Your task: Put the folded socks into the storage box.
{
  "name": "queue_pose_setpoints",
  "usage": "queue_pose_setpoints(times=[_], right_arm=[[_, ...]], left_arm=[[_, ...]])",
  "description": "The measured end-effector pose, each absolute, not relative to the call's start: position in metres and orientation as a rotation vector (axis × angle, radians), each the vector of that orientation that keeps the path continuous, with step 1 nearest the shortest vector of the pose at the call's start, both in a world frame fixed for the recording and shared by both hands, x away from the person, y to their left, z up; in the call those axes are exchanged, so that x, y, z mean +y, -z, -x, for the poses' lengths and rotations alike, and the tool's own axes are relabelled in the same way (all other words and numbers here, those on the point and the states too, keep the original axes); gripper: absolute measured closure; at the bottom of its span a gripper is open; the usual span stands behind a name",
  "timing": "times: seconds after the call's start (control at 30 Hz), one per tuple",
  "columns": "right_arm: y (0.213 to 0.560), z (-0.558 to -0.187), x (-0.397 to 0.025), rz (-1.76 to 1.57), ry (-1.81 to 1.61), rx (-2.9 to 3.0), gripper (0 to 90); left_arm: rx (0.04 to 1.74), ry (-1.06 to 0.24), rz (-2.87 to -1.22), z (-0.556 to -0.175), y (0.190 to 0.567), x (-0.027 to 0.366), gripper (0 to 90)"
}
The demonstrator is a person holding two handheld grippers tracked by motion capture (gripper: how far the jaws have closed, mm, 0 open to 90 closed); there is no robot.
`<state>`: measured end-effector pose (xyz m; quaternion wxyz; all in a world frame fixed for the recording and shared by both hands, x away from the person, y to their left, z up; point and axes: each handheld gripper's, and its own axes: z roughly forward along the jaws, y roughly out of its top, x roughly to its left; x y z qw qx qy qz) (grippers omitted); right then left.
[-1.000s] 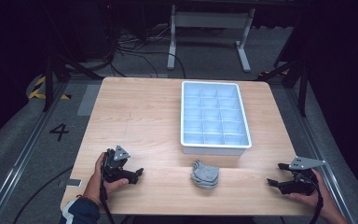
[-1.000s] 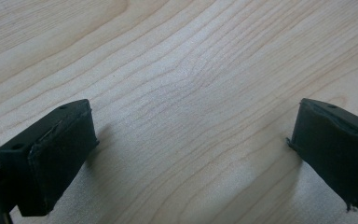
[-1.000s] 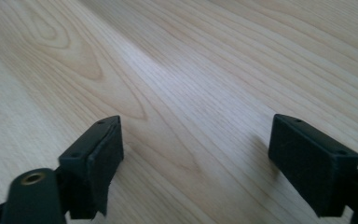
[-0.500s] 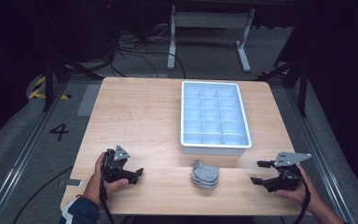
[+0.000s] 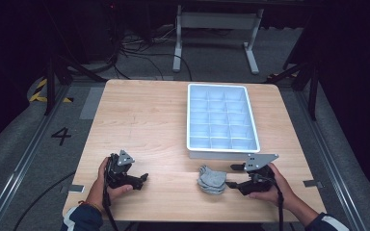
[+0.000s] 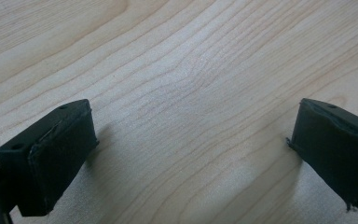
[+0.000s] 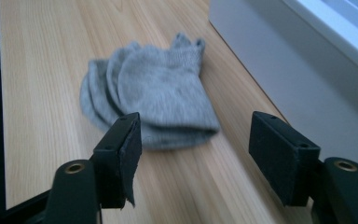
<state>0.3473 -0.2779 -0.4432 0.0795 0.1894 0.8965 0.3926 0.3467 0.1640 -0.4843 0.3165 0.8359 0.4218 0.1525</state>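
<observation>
The light wooden table [image 5: 144,120] carries everything here. On its right half stands a white compartment tray [image 5: 221,119], a grid of small cells, its long side running away from the person.

Just in front of the tray's near wall lies a small pile of grey socks [image 5: 211,179], folded flat and overlapping. In the right gripper view the socks [image 7: 154,98] lie with their ribbed cuff openings toward the tray's wall and their rounded ends fanned out on the opposite side, so the long axis runs slantwise across the table's grain.

The right gripper [image 5: 231,176], held in the person's right hand [image 5: 270,185], points leftward at the socks, its jaws spread wide and nothing between them; the tips are just short of the pile's near edge.

The left gripper [image 5: 143,179] rests low over bare wood at the table's near left, well apart from the socks, jaws likewise spread wide and empty.
</observation>
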Motion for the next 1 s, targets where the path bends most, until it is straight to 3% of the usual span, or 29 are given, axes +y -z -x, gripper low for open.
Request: queue_pose_setpoints(times=[0.43,0.73,0.87,0.9,1.0], right_arm=[[0.460,-0.363,-0.234,-0.529,-1.132,2.719,36.7],[0.471,-0.369,-0.231,-0.576,-1.113,2.796,25.6],[0.472,-0.368,-0.230,-0.561,-1.109,2.812,26.6],[0.472,-0.368,-0.229,-0.563,-1.114,2.819,28.9],[0.470,-0.364,-0.228,-0.502,-1.140,2.871,50.3]], left_arm=[[1.110,-0.402,-2.200,-0.347,0.484,0.164,0.3],[1.109,-0.403,-2.202,-0.347,0.484,0.164,0.4],[1.108,-0.403,-2.203,-0.346,0.484,0.164,0.4],[1.110,-0.403,-2.199,-0.346,0.484,0.164,0.4],[1.109,-0.403,-2.202,-0.346,0.484,0.164,0.4]])
